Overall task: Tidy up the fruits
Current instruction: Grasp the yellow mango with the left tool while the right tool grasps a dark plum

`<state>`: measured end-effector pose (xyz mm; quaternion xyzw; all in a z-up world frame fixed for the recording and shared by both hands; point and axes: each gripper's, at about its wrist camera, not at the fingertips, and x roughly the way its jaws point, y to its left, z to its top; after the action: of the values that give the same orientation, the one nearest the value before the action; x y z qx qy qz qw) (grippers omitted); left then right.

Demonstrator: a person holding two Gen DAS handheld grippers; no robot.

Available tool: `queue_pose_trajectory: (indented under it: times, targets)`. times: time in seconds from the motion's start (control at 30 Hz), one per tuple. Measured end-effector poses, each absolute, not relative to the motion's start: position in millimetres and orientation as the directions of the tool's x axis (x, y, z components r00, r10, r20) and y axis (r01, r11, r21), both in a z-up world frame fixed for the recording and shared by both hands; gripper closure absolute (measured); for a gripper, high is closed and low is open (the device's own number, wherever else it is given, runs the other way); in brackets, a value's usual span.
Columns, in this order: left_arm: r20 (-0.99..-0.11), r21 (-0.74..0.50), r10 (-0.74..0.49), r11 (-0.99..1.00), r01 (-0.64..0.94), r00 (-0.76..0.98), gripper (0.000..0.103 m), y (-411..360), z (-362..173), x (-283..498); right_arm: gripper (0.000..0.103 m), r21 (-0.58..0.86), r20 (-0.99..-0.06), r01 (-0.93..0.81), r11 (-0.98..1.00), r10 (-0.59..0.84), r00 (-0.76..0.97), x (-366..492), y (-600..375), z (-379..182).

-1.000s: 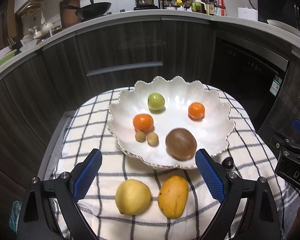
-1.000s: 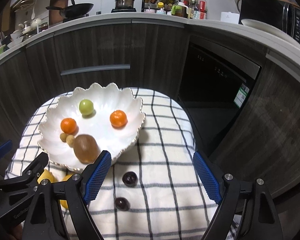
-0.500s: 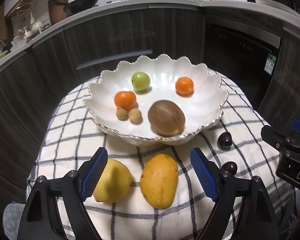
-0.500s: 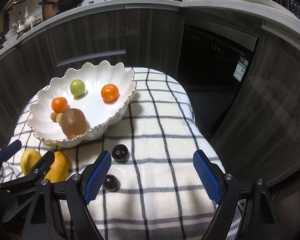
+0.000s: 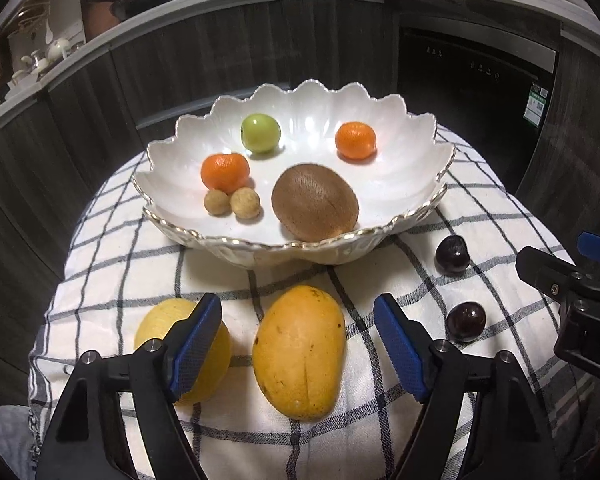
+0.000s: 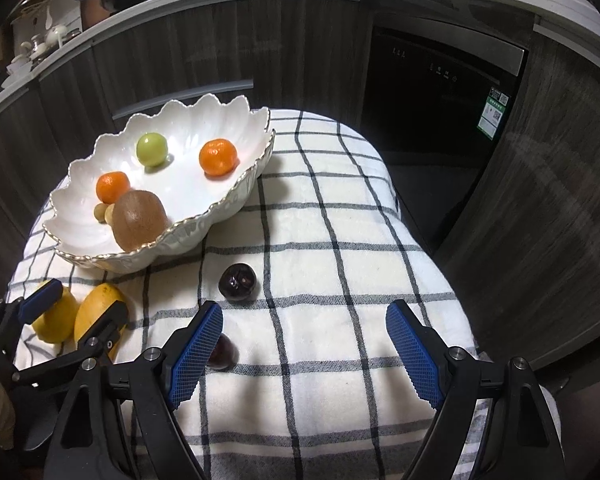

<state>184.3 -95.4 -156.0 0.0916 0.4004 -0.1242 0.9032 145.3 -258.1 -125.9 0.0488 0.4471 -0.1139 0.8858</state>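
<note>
My left gripper hovers low over the checked cloth, its jaws closing with the orange-yellow mango between them. The pads do not touch the mango. Its left finger covers part of the lemon. Behind stands the white scalloped bowl holding a kiwi, two tangerines, a green fruit and two small tan fruits. My right gripper is open over bare cloth. One dark plum lies just ahead of it, and another plum is half hidden behind its left finger.
The checked cloth covers a small rounded table that drops off on all sides. Dark cabinets and a black appliance door curve around behind it. The counter above carries pans and bottles.
Both grippers have sunk toward the cloth and the fruit looks larger. The left jaws have narrowed and now straddle the mango. The right gripper's left finger now overlaps the nearer plum.
</note>
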Motion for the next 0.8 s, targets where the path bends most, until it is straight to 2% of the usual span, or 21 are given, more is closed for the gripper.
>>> queue_pose_trajectory:
  times: [0.4, 0.47, 0.63, 0.8]
  targets:
    - [-0.749, 0.068, -0.164, 0.945, 0.320, 0.642, 0.031, -98.6, -163.7, 181.0, 0.018, -0.007, -0.813, 0.238, 0.971, -0.144, 0.564, 146.7, -256.0, -131.7]
    - [-0.758, 0.055, -0.174, 0.943, 0.327, 0.629, 0.036, -100.1, -166.1, 180.4, 0.018, -0.007, -0.813, 0.239, 0.971, -0.145, 0.564, 146.6, -256.1, -131.8]
    - [-0.769, 0.048, -0.171, 0.946, 0.322, 0.616, 0.039, -98.9, -172.6, 181.3, 0.018, -0.021, -0.813, 0.235, 0.972, -0.153, 0.561, 146.6, -254.0, -132.5]
    - [-0.765, 0.061, -0.158, 0.947, 0.315, 0.625, 0.049, -97.8, -173.1, 181.6, 0.018, -0.021, -0.813, 0.229, 0.973, -0.150, 0.562, 146.7, -252.2, -133.1]
